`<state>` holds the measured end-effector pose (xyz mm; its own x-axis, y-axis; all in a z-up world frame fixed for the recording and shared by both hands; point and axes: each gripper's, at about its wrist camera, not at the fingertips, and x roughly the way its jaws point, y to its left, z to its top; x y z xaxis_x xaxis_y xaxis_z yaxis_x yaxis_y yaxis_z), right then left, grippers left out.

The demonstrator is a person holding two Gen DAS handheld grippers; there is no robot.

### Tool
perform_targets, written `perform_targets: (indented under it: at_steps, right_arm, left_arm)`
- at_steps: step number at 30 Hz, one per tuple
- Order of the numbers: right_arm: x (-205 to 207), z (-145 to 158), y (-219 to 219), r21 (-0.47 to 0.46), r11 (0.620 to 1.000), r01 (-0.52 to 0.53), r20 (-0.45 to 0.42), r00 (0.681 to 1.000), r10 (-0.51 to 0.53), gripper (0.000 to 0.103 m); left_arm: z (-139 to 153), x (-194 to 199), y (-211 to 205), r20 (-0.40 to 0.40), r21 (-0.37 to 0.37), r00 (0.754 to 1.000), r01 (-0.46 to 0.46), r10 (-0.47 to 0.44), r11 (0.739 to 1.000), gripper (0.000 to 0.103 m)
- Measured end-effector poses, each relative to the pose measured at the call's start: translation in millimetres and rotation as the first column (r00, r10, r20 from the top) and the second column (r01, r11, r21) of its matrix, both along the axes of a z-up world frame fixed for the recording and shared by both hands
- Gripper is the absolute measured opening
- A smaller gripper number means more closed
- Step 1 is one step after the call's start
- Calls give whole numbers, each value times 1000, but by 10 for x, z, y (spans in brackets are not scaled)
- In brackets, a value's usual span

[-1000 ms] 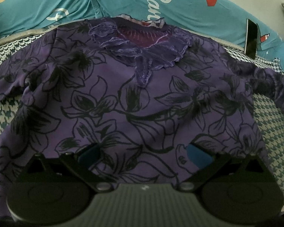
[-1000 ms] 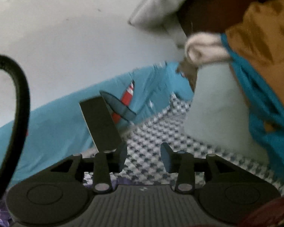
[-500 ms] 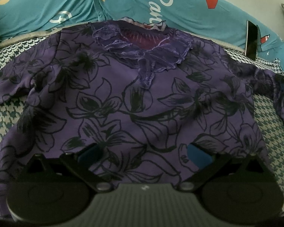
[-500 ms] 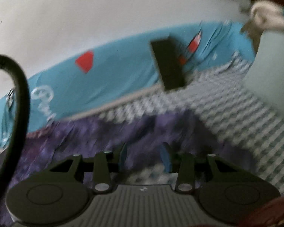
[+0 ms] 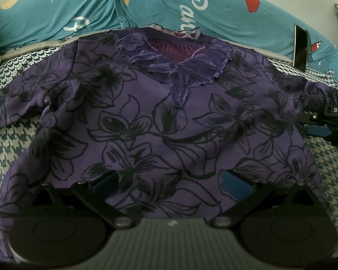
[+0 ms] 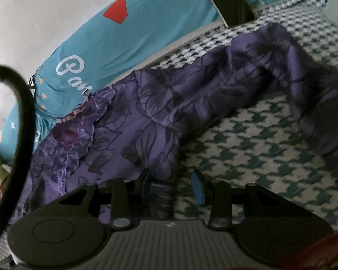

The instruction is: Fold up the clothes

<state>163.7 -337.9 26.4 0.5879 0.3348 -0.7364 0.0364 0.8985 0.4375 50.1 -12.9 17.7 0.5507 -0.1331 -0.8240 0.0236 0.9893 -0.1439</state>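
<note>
Your left gripper [image 5: 170, 183] sits low over the hem of the purple blouse [image 5: 164, 121], fingers spread wide, blue pads either side of the fabric, nothing pinched. It looks straight up the garment toward 12 o'clock.

Your right gripper [image 6: 171, 186] is angled over the blouse's side edge at about 3 o'clock of the garment; jaws parted with a moderate gap, holding nothing. Fabric edge lies just beyond its left pad [image 6: 145, 184], houndstooth beyond the right. In the left view it shows at 3 o'clock by the sleeve.

Blouse lies flat, face up, on the teal-and-white houndstooth cover [image 5: 9, 148]: thin matte purple cloth with black outlined flowers, a ruffled lace collar [image 5: 175, 63] at 12 o'clock, sleeves out to 9 and 3. The right sleeve [image 6: 281, 67] is rumpled and creased.

Behind it, a teal printed pillow [image 5: 214, 9] with white script; a dark flat slab [image 5: 300, 45] leans on it at 2 o'clock
</note>
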Motion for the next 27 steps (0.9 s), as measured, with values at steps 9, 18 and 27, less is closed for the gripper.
perform_targets:
  at_steps: [9,18,27]
  right_arm:
    - [-20,-1,170,-48,999,-12,54,998,14,7]
    - [-73,247,-16,-135,983,123,115,987,-108,6]
    - [-12,201,-22,-122,985,124,55,992,-118,7]
  left_arm:
    - [-27,-1,-25,-10,0,1000,6,-6,1000,103]
    - [-46,-20,-95,-20,-12,999,40,-40,999,103]
    - [-34,-155,-199,-5,16,996,89,-89,996,103]
